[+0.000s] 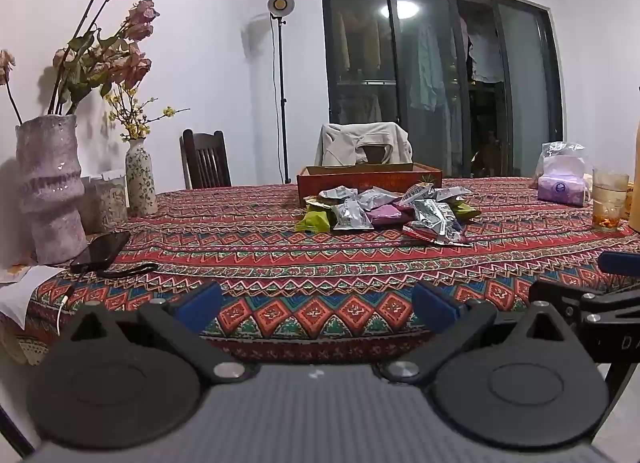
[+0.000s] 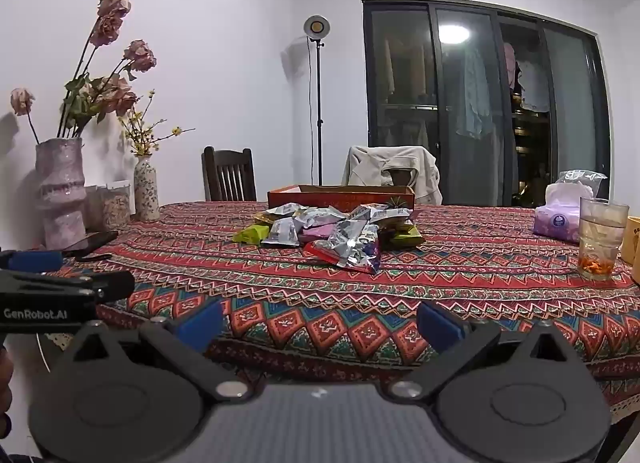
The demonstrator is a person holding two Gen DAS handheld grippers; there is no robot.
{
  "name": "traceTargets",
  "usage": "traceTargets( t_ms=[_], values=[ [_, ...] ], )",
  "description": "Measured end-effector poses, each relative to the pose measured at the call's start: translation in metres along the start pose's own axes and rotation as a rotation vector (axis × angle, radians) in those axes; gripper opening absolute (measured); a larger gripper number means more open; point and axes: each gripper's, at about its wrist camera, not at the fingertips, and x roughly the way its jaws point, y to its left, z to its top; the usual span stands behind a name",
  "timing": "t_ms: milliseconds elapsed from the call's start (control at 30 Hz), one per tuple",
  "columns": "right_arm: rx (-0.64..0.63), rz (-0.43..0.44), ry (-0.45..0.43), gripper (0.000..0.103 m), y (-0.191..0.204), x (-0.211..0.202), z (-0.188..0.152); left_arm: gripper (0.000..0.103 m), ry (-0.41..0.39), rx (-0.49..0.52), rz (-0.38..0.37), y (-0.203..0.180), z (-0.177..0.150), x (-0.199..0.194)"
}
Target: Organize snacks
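Note:
A pile of snack packets (image 1: 384,209) in silver, green, purple and red wrappers lies mid-table on the patterned cloth, just in front of an open red cardboard box (image 1: 368,179). The pile (image 2: 332,231) and the box (image 2: 340,195) also show in the right wrist view. My left gripper (image 1: 318,305) is open and empty at the near table edge, well short of the pile. My right gripper (image 2: 320,323) is open and empty, also at the near edge. Each gripper shows at the side of the other's view.
Two vases (image 1: 50,191) with dried flowers, jars, and a black phone (image 1: 102,249) stand at the left. A tissue pack (image 2: 558,219), a glass of tea (image 2: 600,239) and a yellow mug (image 2: 632,239) stand at the right. Two chairs are behind the table.

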Motion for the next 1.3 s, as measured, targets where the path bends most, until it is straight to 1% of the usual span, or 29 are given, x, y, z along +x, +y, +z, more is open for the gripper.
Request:
traceTargets(
  t_ms=[33,133,200,300,433,567,867,1033,1100,1200,1300],
  values=[
    [-0.001,-0.001,0.000,0.103,0.000,0.000,0.000,0.103,0.005,-0.001,-0.003,0.001,0.000,0.002],
    [-0.005,-0.003,0.000,0.103,0.002,0.001,0.001,0.103,-0.029,0.018,0.013,0.001,0.002,-0.004],
    [-0.004,-0.008,0.001,0.103,0.001,0.000,0.001,0.103,-0.025,0.015,0.012,0.003,0.003,-0.003],
    [0.000,-0.006,-0.001,0.103,-0.002,0.001,-0.001,0.103,-0.019,0.036,0.024,-0.004,0.002,-0.001],
    [0.024,-0.013,0.009,0.103,-0.007,0.003,-0.002,0.103,-0.029,0.038,0.021,-0.003,0.004,-0.001],
    [0.012,-0.017,-0.007,0.103,-0.007,0.001,-0.001,0.103,-0.040,0.040,0.027,-0.001,0.003,0.000],
    [0.011,-0.016,-0.003,0.103,-0.007,0.005,0.001,0.103,-0.034,0.058,0.020,-0.001,0.003,0.003],
    [-0.016,-0.036,-0.003,0.103,-0.002,0.006,0.002,0.103,-0.048,0.042,-0.002,0.001,0.003,0.003],
    [-0.026,-0.026,-0.003,0.103,0.000,0.005,0.002,0.103,-0.036,0.034,0.013,0.001,0.005,0.005],
    [-0.026,0.006,-0.022,0.103,0.000,0.001,0.001,0.103,-0.040,0.033,0.018,0.000,0.006,0.006],
    [-0.028,-0.005,-0.016,0.103,-0.001,0.002,0.001,0.103,-0.030,0.021,0.010,0.002,0.002,0.008]
  ],
)
